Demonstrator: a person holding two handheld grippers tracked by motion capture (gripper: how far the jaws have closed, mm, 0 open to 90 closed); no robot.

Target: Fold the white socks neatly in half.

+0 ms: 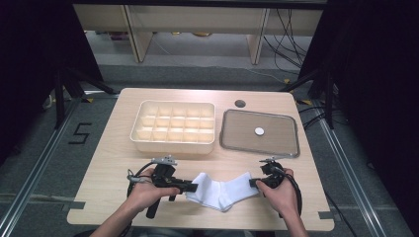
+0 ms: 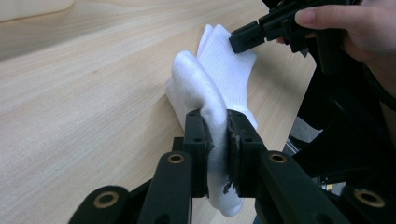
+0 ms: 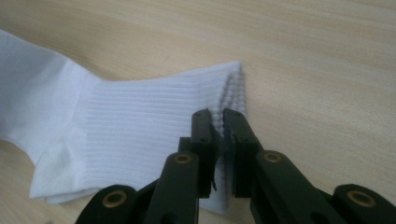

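Socks (image 1: 221,192), white pair, low centre of the high view on the table (image 1: 108,163), between left gripper (image 1: 190,187) and right gripper (image 1: 254,183). Left gripper view: jaws clamped on the toe end. Right gripper view: jaws nearly closed, pinching the ribbed cuff edge.

Count on the counter (image 1: 113,163): two white socks (image 1: 222,191) (laid one on the other), one cream divider box (image 1: 174,127) of fifteen compartments, one grey tray (image 1: 260,132) bearing one white disc (image 1: 259,131). Two grippers, left gripper (image 1: 190,187) and right gripper (image 1: 254,183).
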